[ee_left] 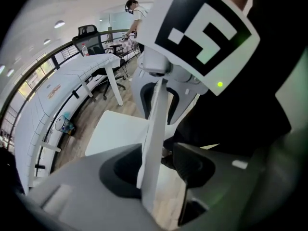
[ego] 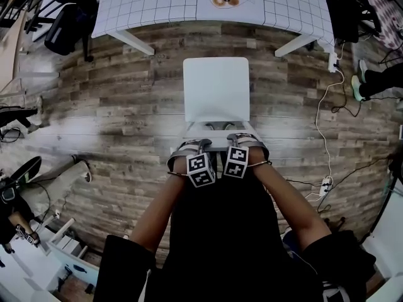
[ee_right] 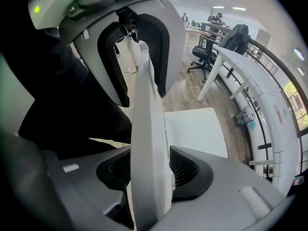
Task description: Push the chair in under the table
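Wood-plank floor (ego: 126,99) in an open office, with a white table (ego: 157,2) with a grid-pattern top at the far side. A black office chair (ego: 66,27) sits off to the left and a white cable (ego: 324,184) trails down the right.

Both forearms (ego: 157,212) reach straight out in front. The grippers point steeply down, side by side, with their marker cubes almost touching.

The left gripper (ego: 195,146) has its jaws wide apart. The chair back (ee_right: 149,129) stands between them, but one pad is clear of it, so it has no real hold. The right gripper (ego: 244,138) looks clamped on the same chair back – pads against both faces.

Count: one white chair (ego: 216,90), one table, two grippers. The chair is pulled out, with its seat facing the table and bare floor showing between them – not under it yet.
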